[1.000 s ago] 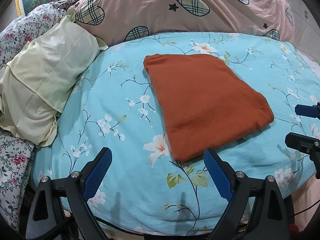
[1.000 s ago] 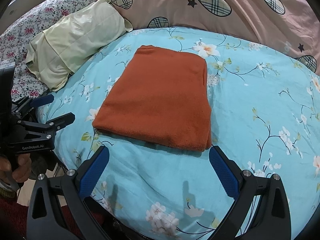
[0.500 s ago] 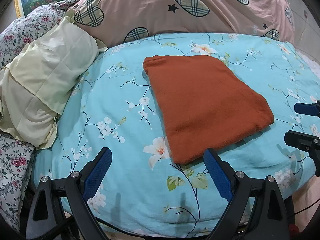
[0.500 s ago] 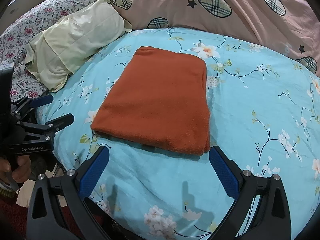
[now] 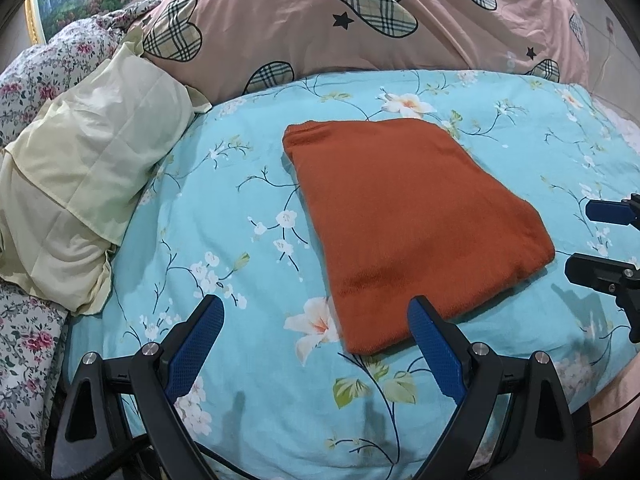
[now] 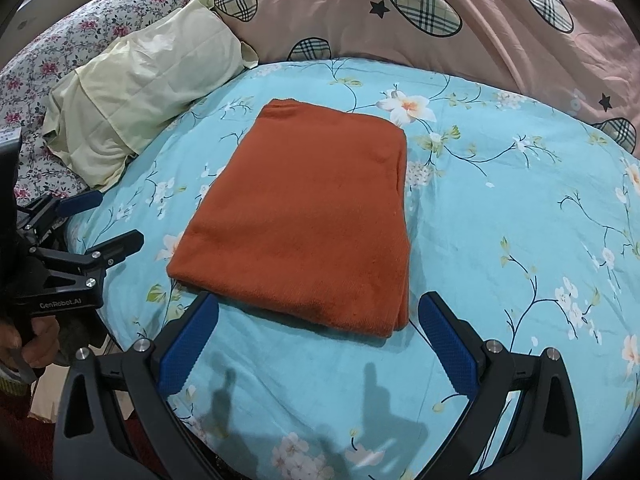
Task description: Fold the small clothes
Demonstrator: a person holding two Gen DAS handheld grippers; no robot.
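Both grippers have eased slightly closer to the orange cloth (image 5: 408,216) over the last second, while the cloth itself has not shifted. It lies folded into a flat rectangle on the blue flowered bedspread (image 5: 224,216), near the middle of the bed. In the left wrist view the left gripper (image 5: 316,330) has its fingers spread wide apart, holding nothing, with one blue pad just beside the cloth's near corner. In the right wrist view the right gripper (image 6: 318,326) is likewise spread wide and empty, its fingers flanking the cloth's near edge without touching it. A pale yellow pillow (image 5: 80,184) rests left of the cloth, and a pink quilt (image 5: 360,20) with checked hearts lies behind it.
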